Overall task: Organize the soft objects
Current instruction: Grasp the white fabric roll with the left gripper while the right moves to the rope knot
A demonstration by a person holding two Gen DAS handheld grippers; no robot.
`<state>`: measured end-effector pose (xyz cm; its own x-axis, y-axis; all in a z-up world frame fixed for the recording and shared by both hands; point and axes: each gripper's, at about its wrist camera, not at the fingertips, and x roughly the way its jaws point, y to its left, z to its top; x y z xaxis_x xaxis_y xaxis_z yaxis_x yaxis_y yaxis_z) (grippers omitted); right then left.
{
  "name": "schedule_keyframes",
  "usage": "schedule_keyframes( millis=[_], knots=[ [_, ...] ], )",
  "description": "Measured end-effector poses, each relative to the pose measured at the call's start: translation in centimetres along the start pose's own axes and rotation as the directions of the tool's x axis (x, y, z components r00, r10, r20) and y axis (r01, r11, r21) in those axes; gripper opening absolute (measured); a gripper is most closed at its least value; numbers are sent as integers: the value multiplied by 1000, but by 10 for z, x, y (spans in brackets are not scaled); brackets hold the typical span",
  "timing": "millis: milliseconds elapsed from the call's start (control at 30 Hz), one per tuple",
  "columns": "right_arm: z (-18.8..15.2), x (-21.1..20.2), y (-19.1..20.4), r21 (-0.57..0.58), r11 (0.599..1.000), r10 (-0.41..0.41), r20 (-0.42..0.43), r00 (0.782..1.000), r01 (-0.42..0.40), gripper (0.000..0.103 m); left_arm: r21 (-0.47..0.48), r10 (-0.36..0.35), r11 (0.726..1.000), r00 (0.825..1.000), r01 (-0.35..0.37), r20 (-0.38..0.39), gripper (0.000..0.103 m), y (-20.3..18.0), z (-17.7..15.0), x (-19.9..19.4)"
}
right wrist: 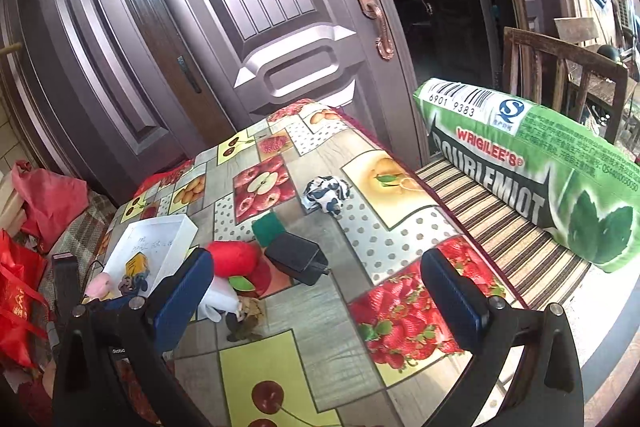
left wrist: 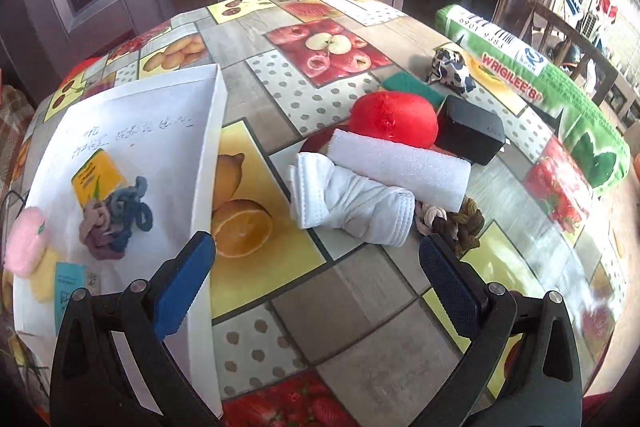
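Observation:
A white tray [left wrist: 208, 147] at the left holds a tangle of hair ties [left wrist: 116, 219], a pink plush [left wrist: 26, 247] and a yellow packet. Beside it lie a white rolled cloth [left wrist: 352, 199], a white foam block [left wrist: 400, 163], a red soft ball [left wrist: 394, 121], a green sponge [left wrist: 408, 85], a braided rope [left wrist: 456, 223] and a black-and-white scrunchie [left wrist: 450, 69]. My left gripper [left wrist: 316, 275] is open and empty, just short of the rolled cloth. My right gripper [right wrist: 316, 295] is open and empty, above the table; the red ball [right wrist: 234, 257], scrunchie [right wrist: 326, 193] and tray [right wrist: 160, 239] lie ahead.
A black charger [left wrist: 470, 135] sits right of the red ball. A long green gum-pack pillow [right wrist: 532, 163] lies on a striped bench [right wrist: 500, 235] at the right. The fruit-print tablecloth [left wrist: 360, 327] covers the table. Doors stand behind; red bags [right wrist: 24, 267] at far left.

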<state>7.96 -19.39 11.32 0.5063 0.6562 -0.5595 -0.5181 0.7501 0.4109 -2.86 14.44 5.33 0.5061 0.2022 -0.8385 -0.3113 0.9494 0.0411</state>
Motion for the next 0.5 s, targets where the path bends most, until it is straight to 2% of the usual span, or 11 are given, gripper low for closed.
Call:
schedule_keyframes(
  millis=[133,233,267,300,333,433,500],
  knots=[
    [7,-21,-39,42,998,-54,31,998,53,103,25,36,999,997,-35,-74,103,-15,7,38],
    [11,-28,-61,68,994,-86,37,996,84,103,22,71,997,994,-69,-80,103,-18,12,55],
    [13,-28,-66,68,994,-89,32,996,87,103,-1,60,998,995,-60,-75,99,-15,14,57],
    [14,-26,-68,62,994,-89,26,996,87,103,-38,26,999,998,-28,-65,77,-12,15,56],
    [15,-23,-69,48,996,-82,20,996,81,103,-73,5,997,998,-10,-55,70,-7,16,54],
    [17,-4,-59,-30,999,-18,-12,1000,18,103,-103,-26,994,999,22,-35,61,-4,13,49],
    [18,12,-47,-82,997,9,-35,999,-12,103,-120,-36,992,999,34,-22,58,-4,7,40]
  ],
)
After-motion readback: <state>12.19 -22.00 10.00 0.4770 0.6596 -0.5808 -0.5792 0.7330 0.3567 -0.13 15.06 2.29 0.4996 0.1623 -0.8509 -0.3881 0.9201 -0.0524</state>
